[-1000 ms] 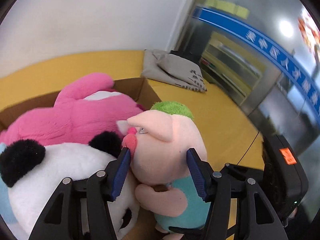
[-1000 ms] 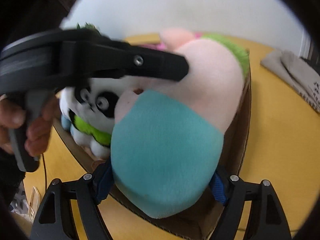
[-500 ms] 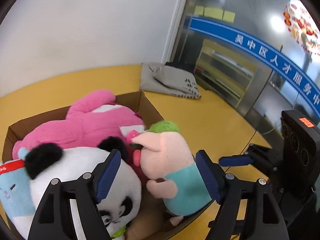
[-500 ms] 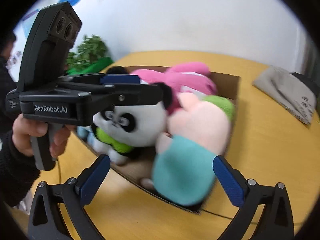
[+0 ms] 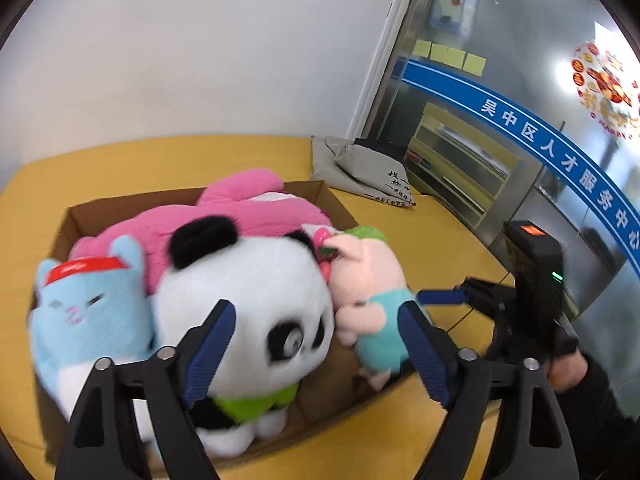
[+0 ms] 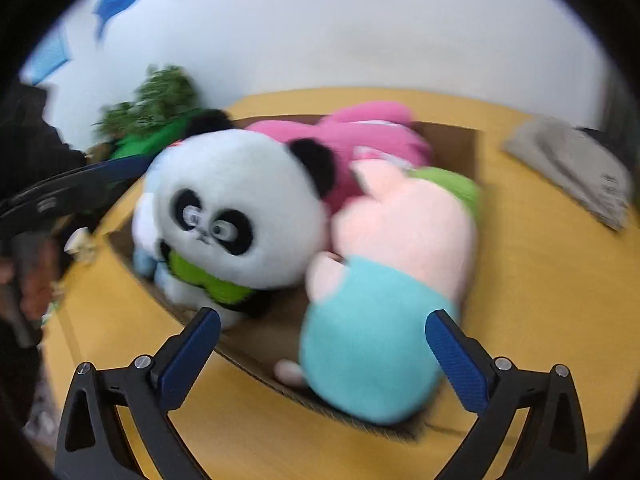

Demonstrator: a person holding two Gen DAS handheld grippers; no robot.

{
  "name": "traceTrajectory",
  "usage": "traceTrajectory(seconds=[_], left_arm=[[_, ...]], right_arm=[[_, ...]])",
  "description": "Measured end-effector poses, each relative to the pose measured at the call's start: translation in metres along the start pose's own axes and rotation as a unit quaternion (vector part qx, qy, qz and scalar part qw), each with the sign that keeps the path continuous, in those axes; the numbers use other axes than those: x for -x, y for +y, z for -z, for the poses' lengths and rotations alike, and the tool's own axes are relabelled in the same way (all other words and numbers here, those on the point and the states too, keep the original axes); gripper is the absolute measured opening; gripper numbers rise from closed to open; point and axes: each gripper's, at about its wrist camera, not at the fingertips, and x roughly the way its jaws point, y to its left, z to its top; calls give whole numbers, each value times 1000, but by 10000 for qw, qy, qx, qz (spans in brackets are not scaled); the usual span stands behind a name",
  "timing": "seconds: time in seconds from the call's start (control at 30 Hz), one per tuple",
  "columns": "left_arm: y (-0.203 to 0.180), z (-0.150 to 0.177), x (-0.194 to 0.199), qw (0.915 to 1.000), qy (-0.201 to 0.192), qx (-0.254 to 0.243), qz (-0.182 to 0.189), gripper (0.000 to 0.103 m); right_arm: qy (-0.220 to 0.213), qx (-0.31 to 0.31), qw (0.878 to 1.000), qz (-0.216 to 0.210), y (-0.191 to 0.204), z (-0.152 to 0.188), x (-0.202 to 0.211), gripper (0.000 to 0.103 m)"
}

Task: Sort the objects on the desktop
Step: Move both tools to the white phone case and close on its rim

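A cardboard box [image 5: 76,216] on the yellow table holds a pink plush [image 5: 240,216], a panda plush [image 5: 248,292], a light blue cat plush [image 5: 88,316] and a pig plush in a teal shirt [image 5: 372,280]. The pig leans at the box's right end. My left gripper [image 5: 316,344] is open and empty, above the panda and pig. My right gripper [image 6: 324,344] is open and empty, just in front of the pig [image 6: 392,280] and the box [image 6: 460,140]. It also shows in the left wrist view [image 5: 440,298], right of the box.
A grey cloth bag [image 5: 372,176] lies on the table [image 5: 420,232] behind the box, near a glass door. A green plant [image 6: 160,100] stands beyond the table's far left. The person's left hand and gripper [image 6: 60,196] sit at the left edge of the right wrist view.
Both grippers let go of the pig plush, opened wide and pulled back from the box. The pig now rests in the box beside the panda.
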Motion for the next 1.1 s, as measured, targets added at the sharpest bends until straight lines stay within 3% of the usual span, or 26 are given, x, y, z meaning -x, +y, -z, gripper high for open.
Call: traceTrajectory(seconds=[0.07,0.1,0.2,0.37,0.5,0.67,0.73,0.87,0.97,1.1], left_arm=[[0,22,30,9999,-85,-30,-73,95],[1,36,47,9999,-131,-32,-107,103],[11,86,94,9997,-92,32,-230,103],[32,176,152,9974,410,442,-406,103],[41,238,177,9944,808,658,-158,103],[39,295,172,9887,1437,429,-60,103],[38,308,167,9873,1544,367,-1,103],[37,319,157,9862,1630,302,12,103],[33,320,153,9874,1570,169,22,103],[26,318,144,9879,1544,66,111,103]], right_arm=[[-462,-163,9984,-272,4,12,28,103],[-666,-242,9967,-407,8,22,46,103],[-849,-419,9933,-669,23,56,84,103],[-281,-332,9939,-1012,69,115,96,103],[120,18,9918,-1273,146,164,72,103],[424,818,9855,-1427,266,217,32,101],[569,1097,9847,-1227,299,233,12,101],[882,1514,9804,-906,325,251,-14,101],[962,1857,9761,-587,324,260,-22,101],[973,1743,9797,-207,298,252,-22,101]])
